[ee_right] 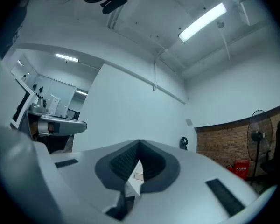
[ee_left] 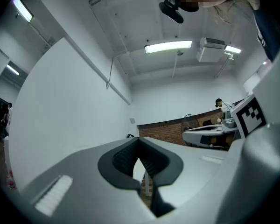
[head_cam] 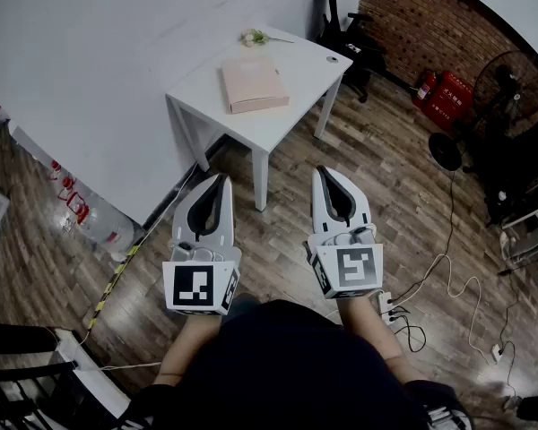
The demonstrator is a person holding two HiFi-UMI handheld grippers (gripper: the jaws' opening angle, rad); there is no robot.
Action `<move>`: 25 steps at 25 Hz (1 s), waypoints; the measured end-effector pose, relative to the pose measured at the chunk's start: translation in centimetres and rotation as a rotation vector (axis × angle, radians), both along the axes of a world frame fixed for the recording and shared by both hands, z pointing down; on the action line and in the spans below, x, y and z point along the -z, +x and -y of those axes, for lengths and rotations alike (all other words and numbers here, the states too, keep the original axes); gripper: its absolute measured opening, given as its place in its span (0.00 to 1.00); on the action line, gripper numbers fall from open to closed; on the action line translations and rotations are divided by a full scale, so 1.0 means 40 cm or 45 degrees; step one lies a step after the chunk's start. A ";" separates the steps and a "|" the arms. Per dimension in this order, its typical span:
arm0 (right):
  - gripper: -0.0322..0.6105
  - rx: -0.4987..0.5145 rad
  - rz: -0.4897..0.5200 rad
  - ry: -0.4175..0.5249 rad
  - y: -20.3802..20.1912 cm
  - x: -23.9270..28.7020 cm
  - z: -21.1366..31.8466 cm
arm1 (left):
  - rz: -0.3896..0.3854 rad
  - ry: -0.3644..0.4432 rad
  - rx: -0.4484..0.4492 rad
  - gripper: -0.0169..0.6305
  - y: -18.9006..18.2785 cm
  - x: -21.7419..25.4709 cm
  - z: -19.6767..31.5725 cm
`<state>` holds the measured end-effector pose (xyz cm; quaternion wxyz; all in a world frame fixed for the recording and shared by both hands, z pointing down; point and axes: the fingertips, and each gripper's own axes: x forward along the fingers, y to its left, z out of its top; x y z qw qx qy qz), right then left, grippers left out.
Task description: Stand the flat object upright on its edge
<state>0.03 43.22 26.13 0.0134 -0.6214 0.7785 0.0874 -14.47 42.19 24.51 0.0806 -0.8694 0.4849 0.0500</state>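
A flat pink book-like object (head_cam: pixel 253 84) lies on its broad face on a small white table (head_cam: pixel 291 115) ahead of me. My left gripper (head_cam: pixel 221 178) and right gripper (head_cam: pixel 321 172) are held side by side at waist height, well short of the table, both shut and empty. In the left gripper view the left gripper (ee_left: pixel 139 140) has its jaws closed tip to tip, pointing toward the table. The right gripper (ee_right: pixel 139 143) in the right gripper view is closed the same way, with a sliver of the table showing through the gap behind the tips.
A small flower sprig (head_cam: pixel 254 37) and a round item (head_cam: pixel 334 59) lie at the table's far edge. White wall to the left, brick wall with red boxes (head_cam: pixel 446 98) and a floor fan (head_cam: pixel 511 83) to the right. Cables and a power strip (head_cam: pixel 387 305) lie on the wood floor.
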 end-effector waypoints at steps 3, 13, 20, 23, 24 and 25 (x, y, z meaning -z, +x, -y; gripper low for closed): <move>0.06 -0.001 0.000 -0.001 0.015 0.007 -0.003 | 0.001 0.002 0.003 0.04 0.015 0.005 -0.004; 0.06 0.044 0.032 -0.015 0.032 0.014 0.021 | -0.004 -0.022 0.022 0.04 0.024 -0.015 0.008; 0.18 0.066 0.034 -0.030 0.068 -0.005 0.061 | -0.011 -0.009 -0.012 0.05 0.069 -0.021 0.048; 0.21 0.078 0.029 -0.038 0.073 -0.016 0.090 | -0.021 -0.015 -0.037 0.17 0.083 -0.030 0.075; 0.23 0.083 0.027 -0.039 0.074 -0.021 0.100 | -0.027 -0.018 -0.041 0.18 0.086 -0.035 0.087; 0.25 0.088 0.024 -0.041 0.076 -0.027 0.111 | -0.033 -0.022 -0.042 0.18 0.089 -0.042 0.100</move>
